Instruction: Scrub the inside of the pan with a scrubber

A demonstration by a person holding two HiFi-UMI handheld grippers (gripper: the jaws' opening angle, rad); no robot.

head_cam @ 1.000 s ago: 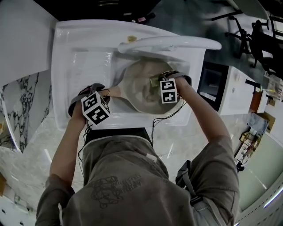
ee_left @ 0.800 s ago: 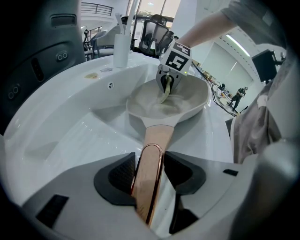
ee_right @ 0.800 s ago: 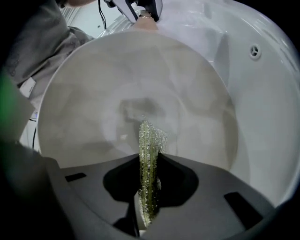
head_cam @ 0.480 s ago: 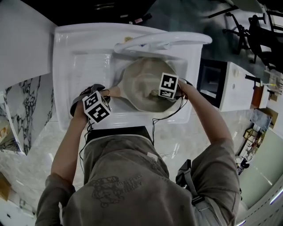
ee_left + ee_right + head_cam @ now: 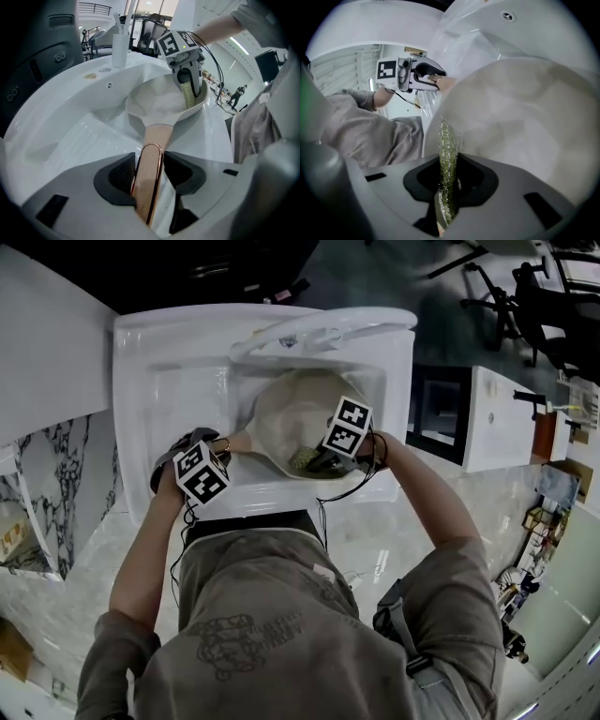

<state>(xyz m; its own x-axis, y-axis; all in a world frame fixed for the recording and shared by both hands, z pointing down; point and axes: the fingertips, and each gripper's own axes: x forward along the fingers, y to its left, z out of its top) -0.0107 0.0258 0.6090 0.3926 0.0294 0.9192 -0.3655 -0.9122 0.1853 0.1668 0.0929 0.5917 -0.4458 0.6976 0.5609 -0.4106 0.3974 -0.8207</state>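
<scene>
a: where is the pan (image 5: 292,418) in this shot?

b: in the white sink (image 5: 159,381), just under the arched white faucet (image 5: 319,329). its pale inside faces up, and its copper-toned handle (image 5: 151,168) runs out toward the person's left side.

a: what is the left gripper (image 5: 220,444) doing?

b: it grips that handle. the left gripper view shows both dark pads pressed against the handle's sides, jaws fairly wide around it, with the pan's bowl straight ahead over the basin.

a: and the right gripper (image 5: 325,457)?

b: its jaws are pinched narrow on the scrubber (image 5: 448,150), a thin, glittery green-yellow pad held on edge between them. the gripper reaches down into the pan from the side nearest the person, marker cube uppermost.

a: where does the scrubber sit against the pan?

b: inside it. the free end lies on the inner wall, low by the rim closest to the person and on the side away from the handle. the rest of the pan's inside shows cloudy, pale patches.

a: anything else in frame?

b: the person in a grey shirt (image 5: 262,634) leans over the sink, thin black cables trailing from both grippers, and a marble-patterned counter (image 5: 56,474) lies to the sink's left.
</scene>
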